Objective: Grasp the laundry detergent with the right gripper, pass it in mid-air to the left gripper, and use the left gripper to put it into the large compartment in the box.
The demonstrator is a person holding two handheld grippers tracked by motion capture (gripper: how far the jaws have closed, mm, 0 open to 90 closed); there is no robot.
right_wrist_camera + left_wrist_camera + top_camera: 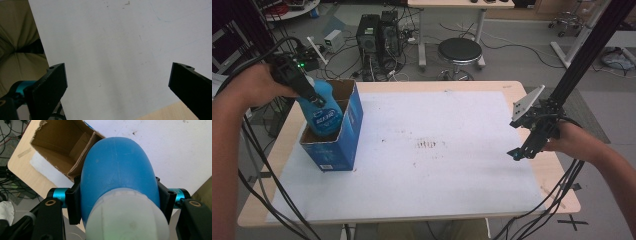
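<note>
A light wooden desk (517,92) carries a white sheet (437,150) marked with faint stains. Beyond it lies a grey floor (522,60) strewn with cables. Two black computer towers (377,35) stand there beside a round black stool (459,52), with a white table's legs (479,22) behind. A black metal post (584,55) rises at the right.

The blue plastic bottle (323,107) stands partly inside the open blue cardboard box (343,145) at the left of the white-covered wooden table (452,165).
</note>
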